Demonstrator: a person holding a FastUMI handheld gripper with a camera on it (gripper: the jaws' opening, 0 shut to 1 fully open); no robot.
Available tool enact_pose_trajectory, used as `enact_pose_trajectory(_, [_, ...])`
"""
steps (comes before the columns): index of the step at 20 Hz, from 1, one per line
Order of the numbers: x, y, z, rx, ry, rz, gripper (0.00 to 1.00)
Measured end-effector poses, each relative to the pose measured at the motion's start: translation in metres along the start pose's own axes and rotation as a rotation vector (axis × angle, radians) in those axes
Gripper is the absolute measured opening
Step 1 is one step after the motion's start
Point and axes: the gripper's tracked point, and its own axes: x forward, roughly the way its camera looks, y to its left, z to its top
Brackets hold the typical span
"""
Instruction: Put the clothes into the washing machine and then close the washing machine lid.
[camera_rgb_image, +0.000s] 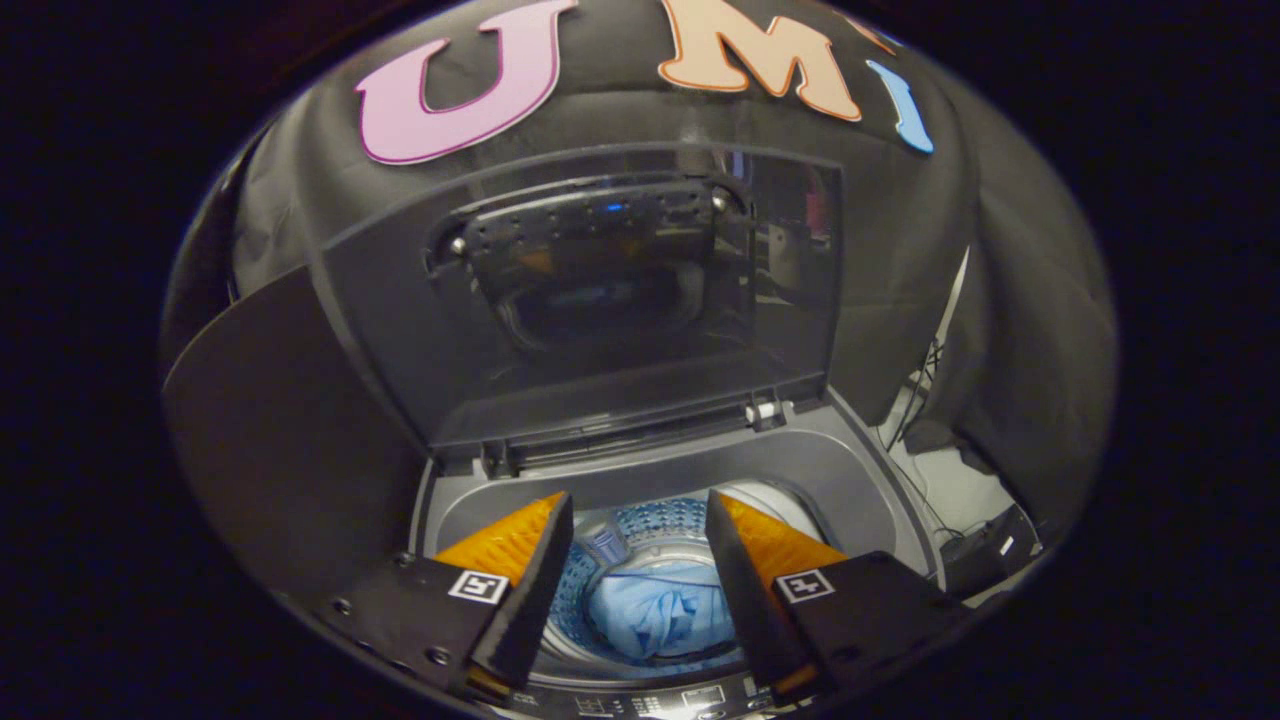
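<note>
The washing machine (850, 470) is a top loader with its lid (600, 300) standing upright behind the drum opening. A light blue garment (655, 610) lies bunched at the bottom of the perforated metal drum (650, 525). My gripper (640, 515) hovers above the opening, open, with nothing between its fingers. The garment shows through the gap between the fingers, well below them. The lid's dark glass reflects the machine's control panel.
A dark flat panel (290, 420) stands to the left of the machine. On the right, cables and a dark box (990, 550) lie on a pale floor beside the black cloth wall (1020, 330). The control strip (650, 700) runs along the machine's near edge.
</note>
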Motion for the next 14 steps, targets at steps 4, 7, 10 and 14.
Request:
enact_pose_trajectory(4, [-0.015,0.011,0.017,-0.013,-0.047,0.040,1.00])
enact_pose_trajectory(7, [-0.034,0.024,0.048,0.032,-0.169,0.111,1.00])
enact_pose_trajectory(10, [-0.060,0.026,0.089,0.035,-0.325,0.129,0.99])
enact_pose_trajectory(14, [-0.094,0.041,0.143,-0.040,-0.503,0.147,0.98])
